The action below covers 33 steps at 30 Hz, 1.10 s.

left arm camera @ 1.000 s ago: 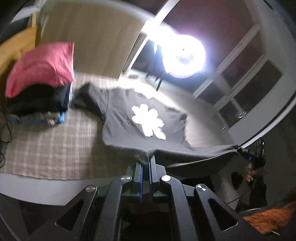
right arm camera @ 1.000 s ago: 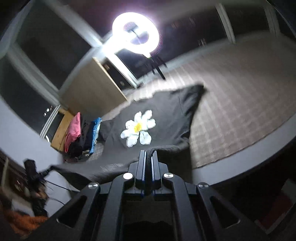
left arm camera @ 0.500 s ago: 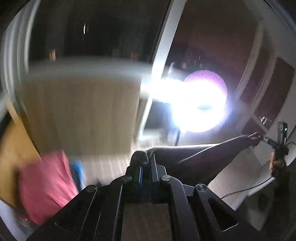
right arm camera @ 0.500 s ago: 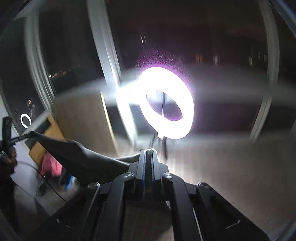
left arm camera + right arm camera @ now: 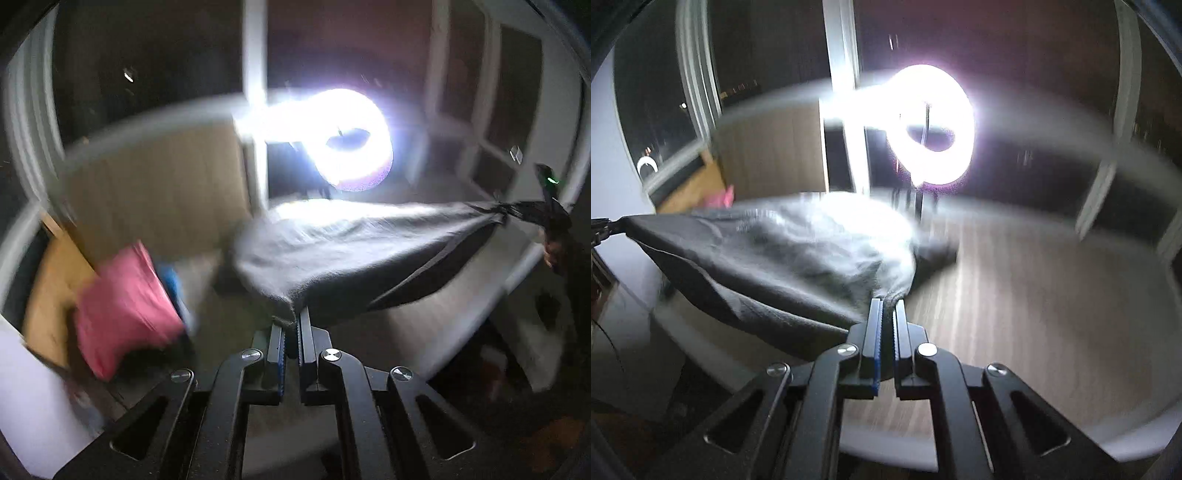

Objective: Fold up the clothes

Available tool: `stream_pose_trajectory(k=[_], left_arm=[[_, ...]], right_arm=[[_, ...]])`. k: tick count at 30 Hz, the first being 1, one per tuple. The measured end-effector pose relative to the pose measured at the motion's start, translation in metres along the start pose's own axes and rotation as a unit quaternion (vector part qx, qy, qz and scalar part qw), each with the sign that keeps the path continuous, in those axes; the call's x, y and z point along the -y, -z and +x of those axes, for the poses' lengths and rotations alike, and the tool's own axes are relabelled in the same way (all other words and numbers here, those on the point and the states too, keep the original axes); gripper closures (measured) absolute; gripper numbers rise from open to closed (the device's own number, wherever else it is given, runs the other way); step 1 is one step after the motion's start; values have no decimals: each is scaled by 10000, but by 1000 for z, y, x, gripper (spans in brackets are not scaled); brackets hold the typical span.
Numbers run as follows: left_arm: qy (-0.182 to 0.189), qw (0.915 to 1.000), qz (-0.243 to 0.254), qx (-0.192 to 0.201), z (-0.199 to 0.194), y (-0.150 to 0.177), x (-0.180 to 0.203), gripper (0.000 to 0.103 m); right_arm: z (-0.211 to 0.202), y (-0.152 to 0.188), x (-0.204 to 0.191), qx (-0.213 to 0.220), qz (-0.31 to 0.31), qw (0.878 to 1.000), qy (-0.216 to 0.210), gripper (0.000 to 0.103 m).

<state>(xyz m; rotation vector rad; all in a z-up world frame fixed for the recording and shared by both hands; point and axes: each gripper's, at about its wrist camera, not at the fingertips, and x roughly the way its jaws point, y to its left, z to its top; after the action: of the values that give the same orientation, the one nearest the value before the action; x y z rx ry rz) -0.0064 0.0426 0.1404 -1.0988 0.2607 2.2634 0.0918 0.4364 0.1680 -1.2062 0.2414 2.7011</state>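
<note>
While the left gripper [image 5: 291, 321] clamps 1 corner of the dark shirt [image 5: 351, 251] and the right gripper [image 5: 888, 306] clamps another, the shirt hangs stretched between them above the checked bed [image 5: 1034, 295]. Folded clothes with a pink top [image 5: 125, 302] lie stacked at the left.

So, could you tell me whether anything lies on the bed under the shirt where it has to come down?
Nothing visible does: the bed beneath the shirt looks bare, though blurred. The pink pile sits off to the side.
</note>
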Motion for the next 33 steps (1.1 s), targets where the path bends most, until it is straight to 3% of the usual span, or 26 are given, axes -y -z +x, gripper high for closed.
stream_pose_trajectory(k=[3,7,10,15,17,20,22,25,27,30,33], left_arm=[[464,9948,-306,-849,75,70,2,99],[858,9747,-873,-1872,172,159,1,99],[1012,9605,-1167,-2317,217,204,0,99],[967,9458,-1318,-2806,239,238,-9,95],[895,9446,-1307,-2875,228,240,-16,96],[700,9538,-1259,-2637,198,228,-36,90],[601,9600,-1220,-2447,183,211,-54,90],[128,9724,-990,-2108,180,171,-77,90],[109,9776,-1043,-1827,191,142,-89,89],[-48,9800,-1161,-1614,224,99,-104,84],[-263,9825,-1123,-1464,252,62,-111,84]], right_arm=[[65,86,12,-790,664,9942,-307,99],[150,183,23,-1620,1229,9788,-262,99],[183,221,24,-1967,1411,9701,-182,99],[206,251,18,-2415,1266,9619,169,98],[199,250,20,-2539,1307,9582,162,95],[170,235,21,-2467,1288,9603,214,82],[146,218,21,-2265,1231,9658,288,66],[130,177,29,-1773,1161,9763,440,65],[133,141,38,-1429,1145,9815,566,65],[160,94,55,-1089,1110,9865,520,65],[193,57,72,-1071,974,9877,598,65]])
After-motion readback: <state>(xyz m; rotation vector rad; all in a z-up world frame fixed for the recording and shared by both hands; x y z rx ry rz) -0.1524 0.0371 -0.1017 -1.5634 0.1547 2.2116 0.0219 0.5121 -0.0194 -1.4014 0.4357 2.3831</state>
